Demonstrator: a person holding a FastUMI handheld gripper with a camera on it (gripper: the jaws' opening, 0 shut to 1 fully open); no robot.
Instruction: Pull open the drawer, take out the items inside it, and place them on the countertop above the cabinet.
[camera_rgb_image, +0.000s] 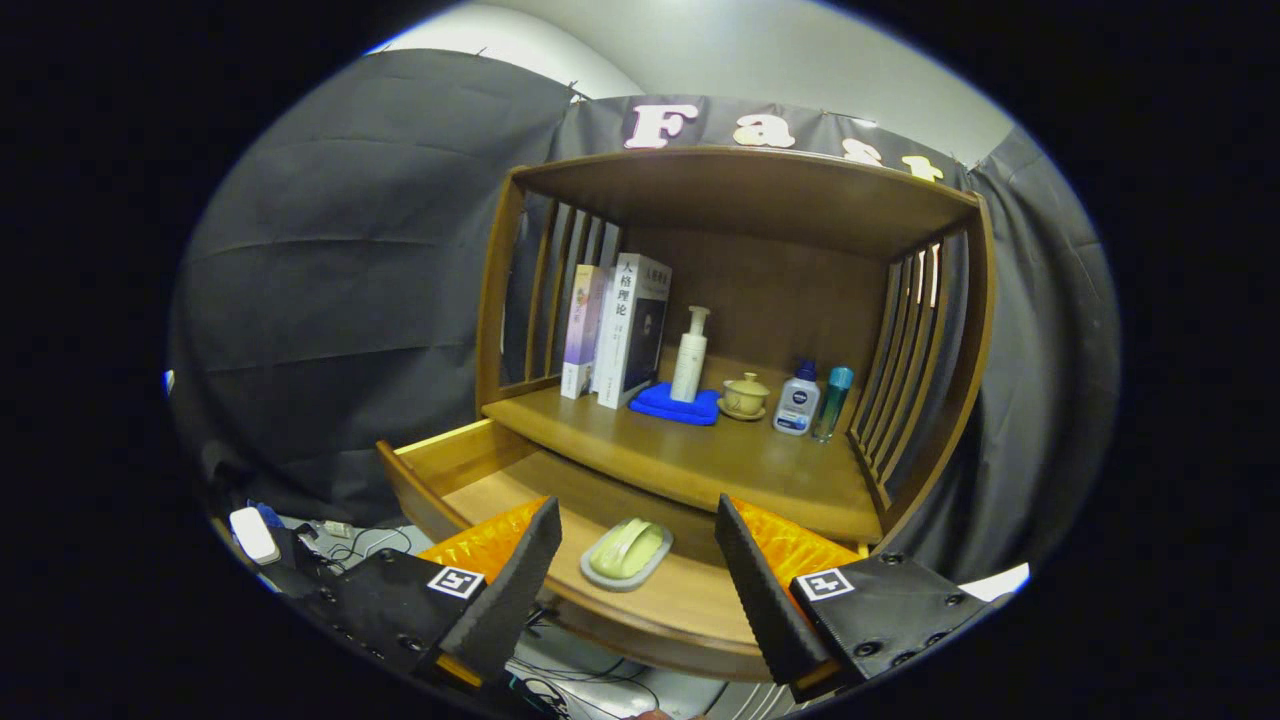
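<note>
In the gripper view, the drawer (500, 480) is already pulled out from under the cabinet's table (720, 465), so the 1st step of the task looks finished. Inside the drawer lies 1 item that I can see: a pale green soap in a grey soap dish (627, 553), resting on the drawer bottom near the front wall. The tongs (638, 565) are spread wide and pinch nothing; the dish sits between the 2 fingers, touching neither, and the tongs seem to hover just above the drawer's front edge. From the dish, the table is at 12 o'clock, and it carries 2 books (615, 330) at about 11 o'clock, a pump bottle (690, 355) on a blue cloth (678, 405), a small lidded cup (745, 395), and 2 small bottles (812, 400) toward 1 o'clock. I judge that the grasp, the lift and the placing on the table are all not yet done. Whether more items hide deeper in the drawer, under the table, I cannot tell.
</note>
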